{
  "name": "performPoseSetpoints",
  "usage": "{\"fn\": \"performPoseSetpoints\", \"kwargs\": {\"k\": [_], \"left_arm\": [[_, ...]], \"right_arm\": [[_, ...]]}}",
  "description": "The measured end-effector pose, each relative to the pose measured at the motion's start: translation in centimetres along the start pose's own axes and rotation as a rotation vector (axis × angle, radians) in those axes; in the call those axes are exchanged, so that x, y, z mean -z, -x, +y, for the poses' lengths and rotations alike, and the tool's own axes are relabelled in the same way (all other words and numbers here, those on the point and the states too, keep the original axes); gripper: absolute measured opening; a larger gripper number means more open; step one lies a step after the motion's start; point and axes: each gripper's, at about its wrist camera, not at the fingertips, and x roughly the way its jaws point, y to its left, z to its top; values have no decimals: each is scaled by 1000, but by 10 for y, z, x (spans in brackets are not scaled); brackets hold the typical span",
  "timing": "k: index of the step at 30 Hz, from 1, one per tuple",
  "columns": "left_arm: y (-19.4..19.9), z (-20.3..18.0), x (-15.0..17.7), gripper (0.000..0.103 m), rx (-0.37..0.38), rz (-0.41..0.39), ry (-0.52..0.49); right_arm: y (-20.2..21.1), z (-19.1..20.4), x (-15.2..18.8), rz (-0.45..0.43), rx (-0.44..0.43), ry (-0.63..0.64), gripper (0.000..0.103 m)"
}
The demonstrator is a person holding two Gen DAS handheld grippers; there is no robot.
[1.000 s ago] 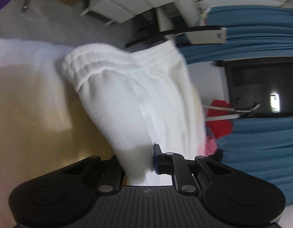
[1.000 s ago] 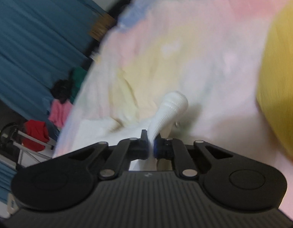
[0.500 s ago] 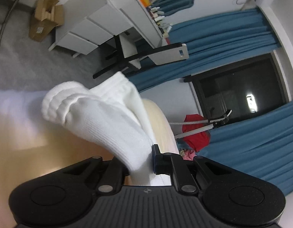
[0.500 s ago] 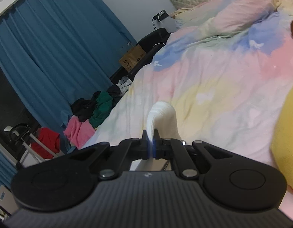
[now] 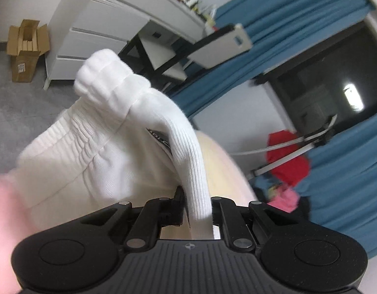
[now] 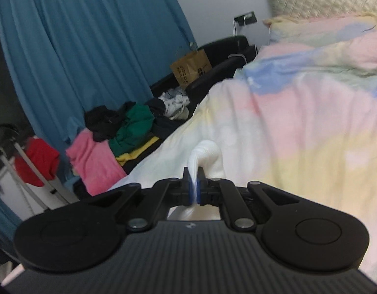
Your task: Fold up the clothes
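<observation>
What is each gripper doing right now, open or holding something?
Left gripper: closed on the white ribbed knit garment.
Right gripper: closed on a fold of white ribbed fabric; the same garment cannot be confirmed.

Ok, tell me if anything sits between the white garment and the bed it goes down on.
Nothing visible does. Both claws, left claw and right claw, are shut on the white garment, and the pastel duvet ahead is bare.

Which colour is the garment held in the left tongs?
White garment, ribbed; the left wrist view shows it best.

White ribbed garment (image 5: pixel 110 147), bunched, apparently lifted.
</observation>
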Motion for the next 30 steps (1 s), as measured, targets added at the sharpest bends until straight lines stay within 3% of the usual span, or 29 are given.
{"fn": "performPoseSetpoints", "kwargs": {"k": [5,10,11,13,16,19,23,25,30], "left_arm": [[-81,-7,2,11,-106,50,-65],[-95,-8,8,15,-86,44,-103],[-95,-8,9,18,-79,42,-112],[-88,-6,10,29,-44,44,-119],[-62,-2,14,46,-17,-7,-154],[-27,5,26,66,2,-75,-180],[24,23,46,73,30,-87,-132],[48,42,56,80,46,-85,-53],[82,91,76,81,68,12,142]], "right_arm": [[-83,22,43,97,67,80,7],[-108,20,63,122,72,97,13],[-104,19,63,115,64,92,20],[-94,16,59,105,44,81,43],[-68,3,49,85,-3,40,55],[-31,-12,42,52,-58,10,55],[27,-37,42,59,-129,-23,56],[49,-54,44,108,-171,-95,58],[79,-91,58,309,-240,-267,58]]}}
